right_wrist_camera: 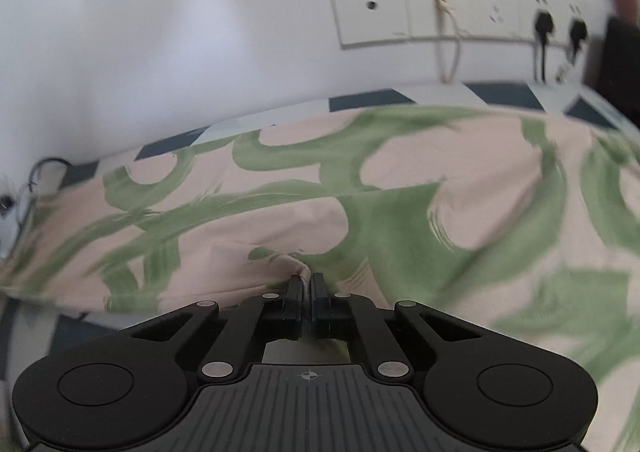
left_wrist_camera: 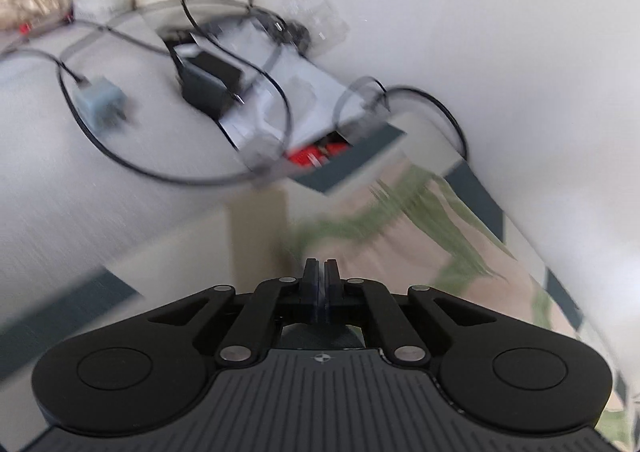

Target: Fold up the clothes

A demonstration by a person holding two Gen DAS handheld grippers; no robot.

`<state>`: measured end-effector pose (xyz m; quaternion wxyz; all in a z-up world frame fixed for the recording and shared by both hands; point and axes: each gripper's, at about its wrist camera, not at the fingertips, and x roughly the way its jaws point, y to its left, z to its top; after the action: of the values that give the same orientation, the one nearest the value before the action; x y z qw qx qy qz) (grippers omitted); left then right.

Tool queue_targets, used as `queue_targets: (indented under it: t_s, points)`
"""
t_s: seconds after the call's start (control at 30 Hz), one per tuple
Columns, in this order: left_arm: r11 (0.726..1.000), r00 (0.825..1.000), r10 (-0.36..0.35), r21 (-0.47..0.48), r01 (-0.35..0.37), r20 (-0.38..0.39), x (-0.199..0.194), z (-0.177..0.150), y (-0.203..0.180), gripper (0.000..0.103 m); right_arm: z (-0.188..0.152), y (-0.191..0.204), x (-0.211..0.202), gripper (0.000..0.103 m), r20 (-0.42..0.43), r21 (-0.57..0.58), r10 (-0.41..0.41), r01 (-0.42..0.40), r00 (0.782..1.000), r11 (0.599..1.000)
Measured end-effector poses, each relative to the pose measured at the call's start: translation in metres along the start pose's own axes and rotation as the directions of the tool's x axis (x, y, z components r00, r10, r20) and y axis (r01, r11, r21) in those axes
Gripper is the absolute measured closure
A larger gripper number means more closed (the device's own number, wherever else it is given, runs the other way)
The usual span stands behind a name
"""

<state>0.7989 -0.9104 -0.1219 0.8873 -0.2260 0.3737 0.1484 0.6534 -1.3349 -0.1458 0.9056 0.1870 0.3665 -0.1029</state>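
White wall behind a desk [left_wrist_camera: 80, 188]; the pink, green-swirled garment [right_wrist_camera: 400, 212] lies along its far right. My right gripper [right_wrist_camera: 306, 284] jaws pinch its edge; my left gripper [left_wrist_camera: 321, 272] jaws are closed, seemingly empty.

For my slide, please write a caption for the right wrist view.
Right claw shut on a fold of the pink and green cloth, with wall sockets behind.

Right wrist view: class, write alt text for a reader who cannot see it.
The right gripper is shut on a fold of pink cloth with green swirls, which fills the blurred frame. Behind it, a white wall carries a socket strip with two black plugs.
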Motion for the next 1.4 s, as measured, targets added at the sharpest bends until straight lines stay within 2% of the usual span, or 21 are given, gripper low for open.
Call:
queue_targets:
  t_s: [0.1, 0.23, 0.3, 0.37, 0.43, 0.47, 0.53, 0.57, 0.6, 0.7, 0.77, 0.83, 0.93, 1.0, 1.07, 1.17, 1.27, 1.3, 1.33, 1.37, 1.4]
  points:
    - [1.000, 1.000, -0.010, 0.021, 0.010, -0.009, -0.002, 0.003, 0.006, 0.100, -0.014, -0.004, -0.014, 0.100, -0.036, 0.017, 0.020, -0.019, 0.999, 1.000]
    - [0.996, 0.995, -0.059, 0.065, 0.064, -0.085, -0.003, -0.004, -0.001, 0.099, -0.027, -0.001, -0.023, 0.098, -0.085, 0.039, 0.019, -0.016, 0.996, 0.999]
    - [0.989, 0.992, -0.075, 0.122, 0.088, -0.105, -0.006, -0.014, -0.012, 0.095, -0.031, 0.000, -0.028, 0.087, -0.080, 0.062, -0.040, 0.045, 0.996, 0.997]
    - [0.972, 0.985, -0.115, 0.190, 0.138, -0.128, -0.012, -0.027, -0.024, 0.092, -0.030, 0.000, -0.038, 0.055, -0.021, 0.087, -0.091, 0.092, 0.996, 0.992]
    - [0.949, 0.978, -0.151, 0.257, 0.184, -0.142, -0.016, -0.039, -0.036, 0.083, -0.025, -0.001, -0.046, 0.038, 0.044, 0.108, -0.128, 0.123, 0.991, 0.987]
    - [0.934, 0.975, -0.166, 0.293, 0.203, -0.147, -0.018, -0.046, -0.043, 0.080, -0.020, -0.004, -0.045, 0.037, 0.074, 0.112, -0.136, 0.127, 0.988, 0.986]
    - [0.906, 0.969, -0.187, 0.354, 0.233, -0.160, -0.021, -0.060, -0.057, 0.060, -0.010, -0.009, -0.045, 0.037, 0.132, 0.119, -0.151, 0.135, 0.980, 0.984]
    - [0.895, 0.967, -0.193, 0.374, 0.244, -0.168, -0.021, -0.067, -0.062, 0.054, -0.004, -0.013, -0.041, 0.038, 0.145, 0.126, -0.152, 0.135, 0.978, 0.983]
    - [0.883, 0.964, -0.199, 0.394, 0.254, -0.176, -0.022, -0.073, -0.068, 0.043, 0.003, -0.018, -0.034, 0.037, 0.143, 0.134, -0.149, 0.130, 0.978, 0.982]
    - [0.845, 0.956, -0.215, 0.452, 0.285, -0.202, -0.024, -0.093, -0.084, 0.036, 0.022, -0.032, -0.011, 0.029, 0.128, 0.165, -0.141, 0.120, 0.982, 0.979]
    - [0.825, 0.962, -0.194, 0.499, 0.266, -0.193, -0.023, -0.100, -0.093, 0.032, 0.025, -0.041, 0.009, 0.029, 0.073, 0.202, -0.171, 0.153, 0.983, 0.967]
    - [0.808, 0.966, -0.182, 0.532, 0.253, -0.183, -0.021, -0.104, -0.098, 0.025, 0.025, -0.047, 0.023, 0.029, 0.043, 0.179, -0.247, 0.236, 0.968, 0.955]
    - [0.773, 0.979, -0.139, 0.601, 0.202, -0.150, -0.011, -0.105, -0.107, 0.017, 0.029, -0.052, 0.040, 0.030, 0.050, 0.061, -0.327, 0.324, 0.944, 0.944]
    - [0.791, 0.983, -0.122, 0.585, 0.180, -0.138, -0.004, -0.100, -0.108, 0.013, 0.036, -0.060, 0.051, 0.027, 0.072, 0.020, -0.360, 0.359, 0.930, 0.933]
    - [0.806, 0.986, -0.110, 0.569, 0.164, -0.128, 0.001, -0.097, -0.111, 0.011, 0.048, -0.078, 0.058, 0.024, 0.068, 0.072, -0.381, 0.376, 0.922, 0.924]
    - [0.811, 0.987, -0.105, 0.564, 0.155, -0.120, 0.007, -0.096, -0.116, 0.006, 0.065, -0.098, 0.070, 0.016, 0.060, 0.114, -0.410, 0.401, 0.910, 0.909]
    - [0.833, 0.985, -0.061, 0.535, 0.140, -0.161, 0.006, -0.090, -0.117, 0.007, 0.075, -0.109, 0.080, 0.010, 0.059, 0.144, -0.429, 0.418, 0.901, 0.897]
    - [0.849, 0.980, -0.056, 0.507, 0.148, -0.193, 0.002, -0.087, -0.116, 0.010, 0.077, -0.109, 0.079, 0.011, 0.042, 0.161, -0.441, 0.430, 0.896, 0.888]
    - [0.867, 0.971, -0.082, 0.464, 0.181, -0.226, -0.005, -0.082, -0.113, 0.012, 0.079, -0.107, 0.074, 0.013, 0.018, 0.190, -0.464, 0.452, 0.886, 0.872]
    - [0.876, 0.963, -0.109, 0.434, 0.210, -0.245, -0.015, -0.079, -0.110, 0.012, 0.080, -0.105, 0.064, 0.011, 0.012, 0.224, -0.478, 0.464, 0.878, 0.857]
    - [0.882, 0.956, -0.135, 0.407, 0.236, -0.260, -0.026, -0.077, -0.106, 0.012, 0.077, -0.102, 0.051, 0.008, 0.032, 0.255, -0.470, 0.447, 0.882, 0.857]
